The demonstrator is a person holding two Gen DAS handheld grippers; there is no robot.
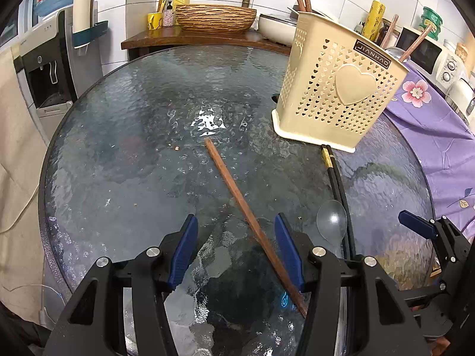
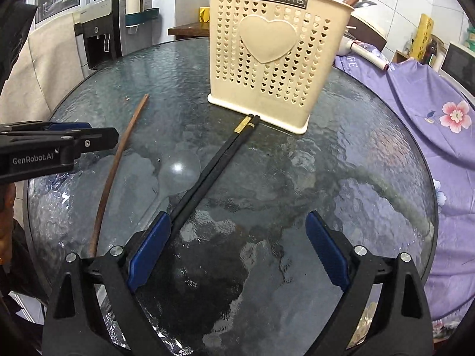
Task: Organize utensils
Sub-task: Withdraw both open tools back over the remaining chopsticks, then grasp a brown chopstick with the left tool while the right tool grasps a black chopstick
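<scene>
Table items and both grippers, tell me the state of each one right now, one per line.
Left gripper: open, its fingers either side of the brown chopstick, not pressing it.
Right gripper: open, nothing held.
Brown chopstick: lying flat on the glass table.
Black chopsticks: lying together, ends near the holder's base.
Clear spoon: lying beside the black chopsticks.
Utensil holder: upright, brown chopsticks already standing inside.

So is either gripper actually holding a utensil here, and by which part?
Nothing is held. The left gripper straddles the brown chopstick unclamped; the right gripper is open beside the black chopsticks.
</scene>
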